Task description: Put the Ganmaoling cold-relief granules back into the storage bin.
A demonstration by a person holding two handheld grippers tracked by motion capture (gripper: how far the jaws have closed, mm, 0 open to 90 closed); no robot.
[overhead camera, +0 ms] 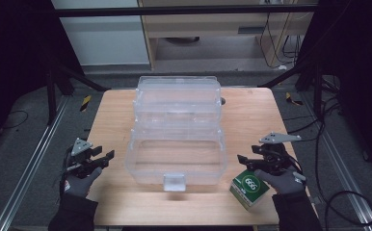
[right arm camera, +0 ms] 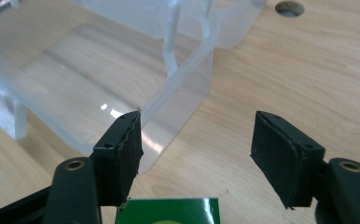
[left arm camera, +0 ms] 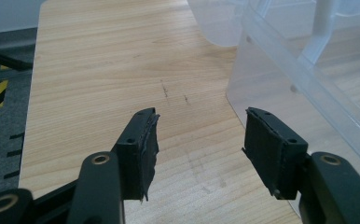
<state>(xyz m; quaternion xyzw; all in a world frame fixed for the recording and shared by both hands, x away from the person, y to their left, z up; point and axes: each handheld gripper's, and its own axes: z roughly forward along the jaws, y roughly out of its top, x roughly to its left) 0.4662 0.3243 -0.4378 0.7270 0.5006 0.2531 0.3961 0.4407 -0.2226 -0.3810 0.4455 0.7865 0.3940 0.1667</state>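
I'm seeing the clear box (overhead camera: 177, 137) sitting mid-table, tiers already folded open, all empty. The green carton (overhead camera: 247, 188) is waiting at the front right edge, marked "666" or "999", can't tell which way up. Left gripper (overhead camera: 108, 157) and right gripper (overhead camera: 242, 160) are both spread, pinching nothing. Loading is still pending, I reckon.

A small green and white cardboard box (overhead camera: 247, 187) at the near right corner of the pale wooden table (overhead camera: 251, 115) carries the only legible marking: a white oval on its green top face bearing the digits "666", or "999" read the other way up. In the right gripper view, the box's green face (right arm camera: 169, 211) shows at the bottom edge with the marking cut off. No other lettering can be read.
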